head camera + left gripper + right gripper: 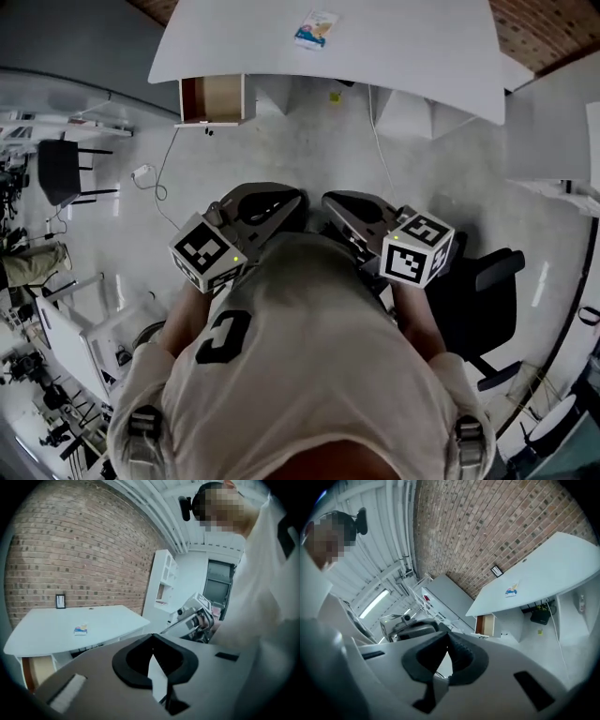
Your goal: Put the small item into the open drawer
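you hold both grippers close in front of your chest, side by side and pointing away from you, their tips angled in toward each other and near to meeting. your left gripper (296, 200) has its jaws pressed together at the tips, with nothing between them. the left marker cube (208, 253) sits at its rear, covering your hand. your right gripper (330, 201) is closed and empty in the same way, with the right marker cube (417, 247) at its rear. your left forearm (183, 323) and right forearm (419, 319) run back along your sides, elbows bent.
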{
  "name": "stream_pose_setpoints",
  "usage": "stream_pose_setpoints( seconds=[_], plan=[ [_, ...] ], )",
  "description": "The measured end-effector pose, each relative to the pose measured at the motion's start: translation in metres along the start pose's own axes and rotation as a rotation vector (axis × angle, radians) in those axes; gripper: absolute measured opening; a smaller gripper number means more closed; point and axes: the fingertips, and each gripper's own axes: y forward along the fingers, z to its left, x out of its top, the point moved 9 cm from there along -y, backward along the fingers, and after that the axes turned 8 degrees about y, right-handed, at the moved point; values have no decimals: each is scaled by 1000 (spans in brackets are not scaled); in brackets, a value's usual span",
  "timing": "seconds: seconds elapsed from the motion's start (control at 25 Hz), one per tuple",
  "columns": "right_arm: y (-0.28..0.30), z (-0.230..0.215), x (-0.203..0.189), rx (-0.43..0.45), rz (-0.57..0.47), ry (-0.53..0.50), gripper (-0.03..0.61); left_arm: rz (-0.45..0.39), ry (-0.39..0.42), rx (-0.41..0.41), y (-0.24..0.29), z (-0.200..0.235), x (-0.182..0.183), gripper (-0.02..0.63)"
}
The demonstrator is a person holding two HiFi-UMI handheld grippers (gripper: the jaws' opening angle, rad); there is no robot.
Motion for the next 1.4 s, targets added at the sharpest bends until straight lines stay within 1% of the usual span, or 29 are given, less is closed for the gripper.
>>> stream_pose_setpoints(
  seconds=[0.12, 0.24, 0.32, 0.36, 0.48, 0.56, 0.68, 0.8, 0.96, 1.0, 1.2, 1.32, 1.4],
  plan=[
    [-7, 3, 8, 31, 12, -72, 3, -48, -28, -51, 23, 3, 13, 5],
    [-8, 7, 10, 34, 40, -128, 3, -117, -94, -143, 34, 5, 22, 5],
    [-10, 6, 12, 22, 39, -142, 3, -156, -118, -198, 41, 1, 25, 5],
    [-12, 4, 16, 7, 29, -142, 3, -163, -116, -216, 45, -1, 26, 5],
    [-19, -1, 28, -24, -16, -123, 3, -159, -104, -228, 50, -1, 27, 5],
    [-21, -2, 32, -27, -16, -117, 3, -164, -110, -221, 52, 4, 28, 5],
    [-17, -5, 36, -39, 18, -143, 3, -168, -117, -206, 55, 19, 27, 5],
    [-2, -7, 46, -55, 39, -156, 3, -163, -109, -163, 47, 41, 29, 5],
    [22, -13, 61, -73, 66, -154, 3, -79, -156, -110, 42, 76, 20, 5],
    [29, -14, 65, -77, 76, -162, 3, -76, -162, -104, 40, 84, 18, 5],
    [56, -30, 89, -137, 145, -195, 3, -112, -133, -30, 33, 119, 16, 5],
    [80, -23, 99, -139, 168, -222, 3, -130, -131, -2, 15, 142, 13, 5],
    [104, -14, 104, -130, 194, -251, 3, -135, -124, 43, -5, 159, 10, 5]
  ],
)
